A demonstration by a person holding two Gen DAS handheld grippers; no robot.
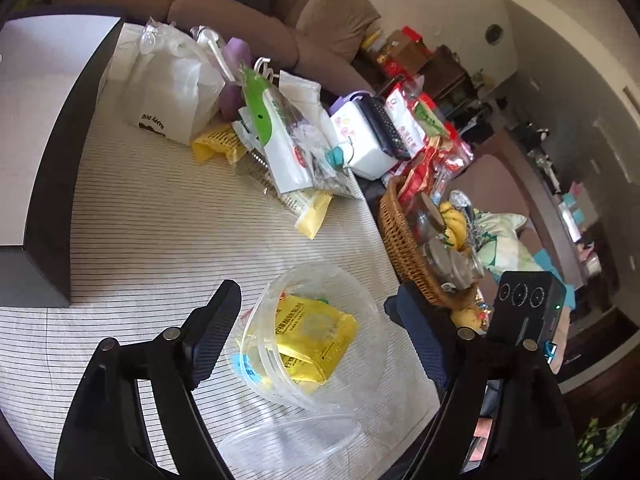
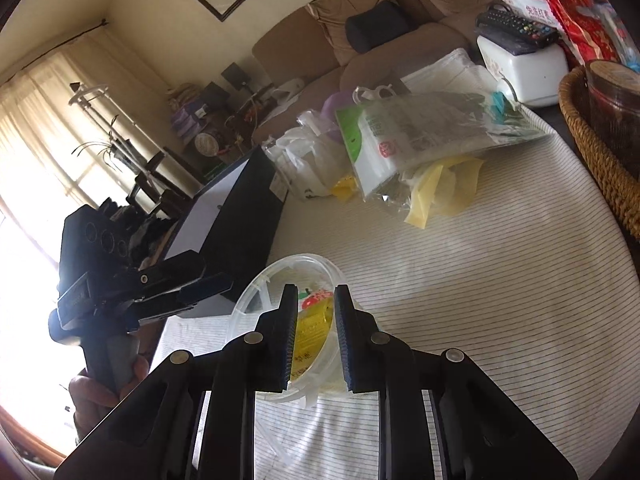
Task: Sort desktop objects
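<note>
Left wrist view: your left gripper [image 1: 312, 332] has its fingers spread wide on either side of the clear plastic tub [image 1: 320, 336], which sits on the striped tablecloth [image 1: 160, 208] with yellow packets [image 1: 316, 332] inside. Beyond the tub lies a pile of bags [image 1: 280, 136]; right of it stands a wicker basket [image 1: 404, 240].

Right wrist view: your right gripper [image 2: 314, 336] has its fingers narrowed over the tub's [image 2: 256, 300] rim, though you cannot tell whether they grip it. A black box [image 2: 236, 216] stands just left of the tub.

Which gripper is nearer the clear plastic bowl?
Right. The right gripper straddles the clear plastic bowl's rim; the left gripper hangs open above it.
</note>
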